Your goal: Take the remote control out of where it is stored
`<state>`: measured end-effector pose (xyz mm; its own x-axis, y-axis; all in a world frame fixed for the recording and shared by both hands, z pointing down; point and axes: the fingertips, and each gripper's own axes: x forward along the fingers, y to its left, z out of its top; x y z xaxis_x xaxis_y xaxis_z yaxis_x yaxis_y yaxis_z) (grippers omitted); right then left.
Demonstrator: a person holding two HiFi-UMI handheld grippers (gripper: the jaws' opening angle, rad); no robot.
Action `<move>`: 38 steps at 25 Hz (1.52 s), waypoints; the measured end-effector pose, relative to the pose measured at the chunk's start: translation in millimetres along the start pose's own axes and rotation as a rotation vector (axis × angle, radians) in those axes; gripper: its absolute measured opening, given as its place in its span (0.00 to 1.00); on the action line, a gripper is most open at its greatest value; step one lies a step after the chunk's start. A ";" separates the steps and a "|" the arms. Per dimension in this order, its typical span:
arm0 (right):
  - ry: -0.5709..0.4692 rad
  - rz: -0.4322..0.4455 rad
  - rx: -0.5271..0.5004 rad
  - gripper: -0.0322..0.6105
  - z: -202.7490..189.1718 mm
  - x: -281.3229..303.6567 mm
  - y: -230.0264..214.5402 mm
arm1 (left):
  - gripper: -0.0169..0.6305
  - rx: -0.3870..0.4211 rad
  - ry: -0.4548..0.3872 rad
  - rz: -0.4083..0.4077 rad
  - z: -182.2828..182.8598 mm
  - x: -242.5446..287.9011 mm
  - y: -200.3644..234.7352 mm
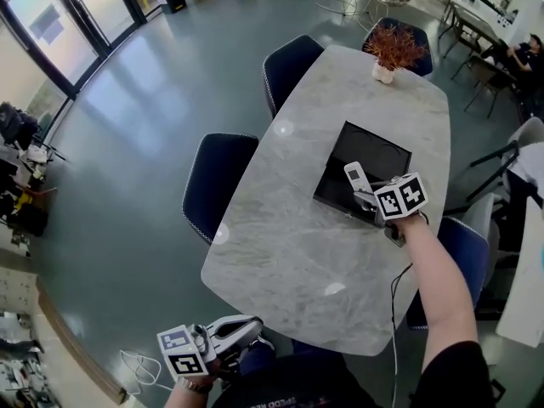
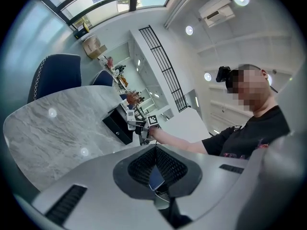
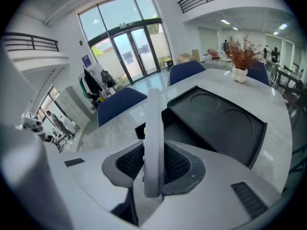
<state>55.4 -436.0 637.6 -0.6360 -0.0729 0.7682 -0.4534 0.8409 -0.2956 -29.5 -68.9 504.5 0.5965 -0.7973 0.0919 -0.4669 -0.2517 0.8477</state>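
Remote: slim white remote control (image 1: 355, 177) (image 3: 153, 143), raised just above the near end of the flat black box (image 1: 336, 201), clear of it, standing on end with its top tilted toward the box.

Right gripper: right gripper (image 1: 365, 196) (image 3: 153, 172) over the near right corner of the black box, pointing slantwise down; jaws clamped on the lower part of the remote, one pad on each flat face.

Left gripper: left gripper (image 1: 246, 328) (image 2: 156, 176) well apart from the black box, low at the near table edge, close to the person's body; held level, jaws drawn together.

Box: lying on the grey marble-patterned table (image 1: 280, 253), with two shallow round recesses in its top (image 3: 216, 123) and a dark open cavity at the near end, under the remote.

Pot: white pot of reddish-brown dried branches (image 1: 391, 53) beyond the far end of the black box, near the far table edge.

Chairs: dark blue padded chairs (image 1: 217, 181) left of the black box, tucked against the table's left side.

Arm: bare right forearm reaching from the near side to the box's near end.
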 end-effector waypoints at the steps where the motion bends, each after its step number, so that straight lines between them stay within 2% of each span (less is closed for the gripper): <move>1: -0.035 0.010 0.029 0.23 2.7 -6.3 4.0 | 0.03 0.004 0.010 -0.010 0.9 0.3 -0.4; 11: -0.396 0.163 0.369 0.23 -5.5 -81.0 44.9 | 0.03 0.046 0.113 -0.102 2.6 4.5 -14.0; 15: -0.526 0.189 0.458 0.23 -14.7 -110.8 73.5 | 0.03 0.054 0.141 -0.134 -0.8 -4.9 -19.1; 21: -0.601 0.233 0.499 0.23 -36.3 -134.8 141.0 | 0.03 0.062 0.183 -0.193 -8.4 -25.9 -28.5; 27: -0.695 0.352 0.588 0.23 -59.7 -148.4 210.6 | 0.03 0.084 0.226 -0.256 -13.7 -43.1 -38.7; 38: -0.810 0.333 0.648 0.23 -112.0 -167.4 320.6 | 0.03 0.112 0.311 -0.354 -39.3 -92.0 -54.0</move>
<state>86.4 -94.2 477.8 -0.9029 -0.4254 0.0619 -0.2740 0.4585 -0.8454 -33.5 39.7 470.8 0.8905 -0.4542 -0.0261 -0.2569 -0.5494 0.7951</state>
